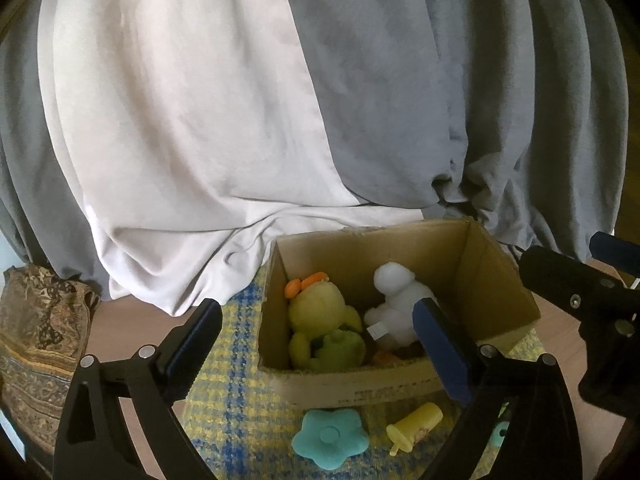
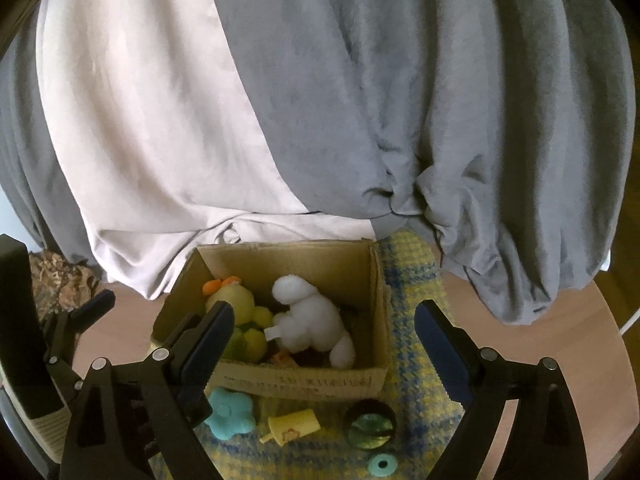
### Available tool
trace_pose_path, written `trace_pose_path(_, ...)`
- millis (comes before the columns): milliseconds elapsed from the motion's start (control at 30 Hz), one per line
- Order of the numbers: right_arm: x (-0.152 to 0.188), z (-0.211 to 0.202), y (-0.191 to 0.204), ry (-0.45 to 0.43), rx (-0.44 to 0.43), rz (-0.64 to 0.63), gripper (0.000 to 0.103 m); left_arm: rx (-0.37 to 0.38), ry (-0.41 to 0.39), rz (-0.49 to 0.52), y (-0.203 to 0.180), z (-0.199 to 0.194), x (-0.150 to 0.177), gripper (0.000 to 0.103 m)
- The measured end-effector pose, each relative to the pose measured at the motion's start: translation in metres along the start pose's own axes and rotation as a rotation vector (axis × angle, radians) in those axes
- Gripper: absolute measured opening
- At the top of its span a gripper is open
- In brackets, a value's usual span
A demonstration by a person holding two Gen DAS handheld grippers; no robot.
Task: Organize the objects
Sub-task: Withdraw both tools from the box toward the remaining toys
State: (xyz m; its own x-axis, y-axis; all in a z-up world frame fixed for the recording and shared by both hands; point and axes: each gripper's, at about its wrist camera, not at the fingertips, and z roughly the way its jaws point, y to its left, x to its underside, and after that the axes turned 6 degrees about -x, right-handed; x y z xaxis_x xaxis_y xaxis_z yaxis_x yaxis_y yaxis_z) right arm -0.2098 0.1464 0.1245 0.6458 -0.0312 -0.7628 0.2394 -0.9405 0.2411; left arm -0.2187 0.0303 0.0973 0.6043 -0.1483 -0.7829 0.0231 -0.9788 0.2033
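An open cardboard box (image 1: 384, 394) (image 2: 296, 384) stands on a yellow and blue woven mat (image 1: 236, 384) (image 2: 412, 320). Inside lie a yellow-green plush duck (image 1: 320, 320) (image 2: 240, 320) and a white plush toy (image 1: 394, 304) (image 2: 312, 320). In front of the box lie a teal flower toy (image 1: 330, 438) (image 2: 230, 410), a yellow popsicle toy (image 1: 416, 428) (image 2: 294, 426), a dark round lid (image 2: 370, 426) and a small teal ring (image 2: 382, 465). My left gripper (image 1: 316, 344) is open and empty over the box front. My right gripper (image 2: 324, 348) is open and empty above the box.
A bed draped in white and grey covers (image 1: 240, 100) (image 2: 400, 100) rises right behind the box. A patterned brown cushion (image 1: 36, 340) (image 2: 60, 284) lies on the wooden floor (image 1: 120, 328) at the left. The right gripper's body (image 1: 592, 300) shows beside the box.
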Motion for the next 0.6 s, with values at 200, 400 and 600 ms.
trace_pose_path(200, 0.010, -0.019, -0.004, -0.011, 0.002, 0.012, 0.092, -0.005, -0.009, 0.004, 0.000, -0.019, 0.012, 0.098)
trace_pose_path(400, 0.026, -0.032, -0.006, -0.002, 0.007, 0.021, 0.092, -0.008, -0.013, 0.017, -0.003, -0.035, 0.029, 0.098)
trace_pose_path(600, 0.042, -0.037, -0.008, 0.013, 0.012, 0.032, 0.092, -0.011, -0.005, 0.023, -0.004, -0.043, 0.045, 0.098)
